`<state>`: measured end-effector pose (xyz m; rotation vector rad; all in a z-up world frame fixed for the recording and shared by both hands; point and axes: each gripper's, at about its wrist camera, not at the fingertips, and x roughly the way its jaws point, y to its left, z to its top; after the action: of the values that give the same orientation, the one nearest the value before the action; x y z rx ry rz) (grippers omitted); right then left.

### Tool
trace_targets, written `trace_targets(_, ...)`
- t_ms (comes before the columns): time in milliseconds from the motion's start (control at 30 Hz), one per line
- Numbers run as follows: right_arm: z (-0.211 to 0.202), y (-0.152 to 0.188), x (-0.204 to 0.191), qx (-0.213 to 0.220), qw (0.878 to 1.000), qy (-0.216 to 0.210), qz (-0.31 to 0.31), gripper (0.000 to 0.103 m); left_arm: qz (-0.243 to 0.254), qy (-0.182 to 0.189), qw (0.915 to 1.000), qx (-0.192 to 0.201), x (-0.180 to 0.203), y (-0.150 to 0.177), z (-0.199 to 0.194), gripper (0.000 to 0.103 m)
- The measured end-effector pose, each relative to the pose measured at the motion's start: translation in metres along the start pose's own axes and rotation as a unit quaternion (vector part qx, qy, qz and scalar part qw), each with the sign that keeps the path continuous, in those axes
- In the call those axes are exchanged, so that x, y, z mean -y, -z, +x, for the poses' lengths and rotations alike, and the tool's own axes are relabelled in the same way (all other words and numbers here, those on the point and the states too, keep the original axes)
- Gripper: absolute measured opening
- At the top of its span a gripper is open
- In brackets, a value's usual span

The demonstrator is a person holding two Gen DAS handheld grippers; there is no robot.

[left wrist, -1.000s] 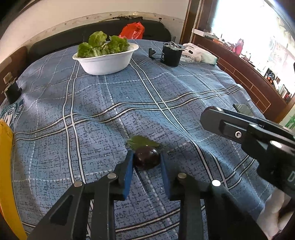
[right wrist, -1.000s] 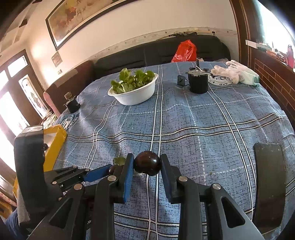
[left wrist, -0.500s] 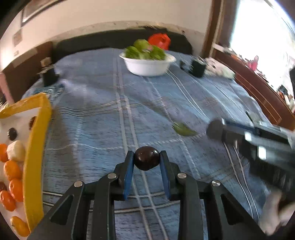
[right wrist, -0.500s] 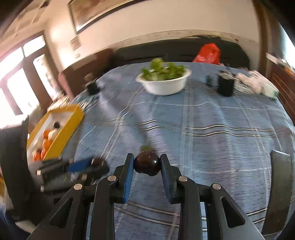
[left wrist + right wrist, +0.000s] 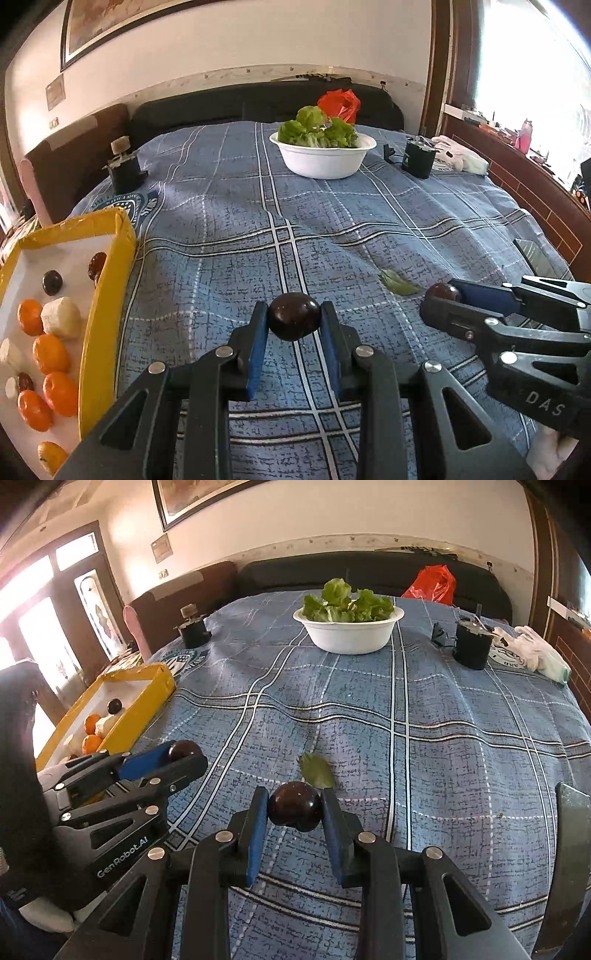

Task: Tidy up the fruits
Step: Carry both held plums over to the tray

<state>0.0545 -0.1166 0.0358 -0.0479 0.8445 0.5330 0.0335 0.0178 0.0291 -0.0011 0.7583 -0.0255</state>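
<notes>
My left gripper (image 5: 294, 320) is shut on a dark plum (image 5: 294, 320), held above the blue checked cloth. My right gripper (image 5: 294, 808) is shut on a second dark plum (image 5: 295, 808). The right gripper also shows at the right of the left wrist view, its plum (image 5: 442, 291) at the tips. The left gripper's plum (image 5: 183, 749) shows at the left of the right wrist view. A yellow-rimmed box (image 5: 110, 266) at the left edge holds several oranges (image 5: 50, 352), white fruits and dark plums (image 5: 51, 282); the yellow-rimmed box (image 5: 147, 698) also lies left in the right view.
A white bowl of lettuce (image 5: 323, 155) stands at the far middle, a black can (image 5: 417, 160) and white gloves (image 5: 458, 157) to its right. A black holder (image 5: 123, 171) sits far left. A loose green leaf (image 5: 316, 771) lies on the cloth. A red bag (image 5: 340, 105) rests behind.
Both grippers swung left with their plums; the left plum came up off the cloth. The yellow box came into view at the left, and the bowl shifted right in the frames.
</notes>
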Motion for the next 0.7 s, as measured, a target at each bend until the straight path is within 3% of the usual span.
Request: trace_targets(700, 0.0024, -0.0018, 0.0051, 0.003, 1.0, 0.012, 0.013, 0.032, 0.003, -0.005, 0.9999, 0.013, 0.0016, -0.0015, -0.0078, 0.027)
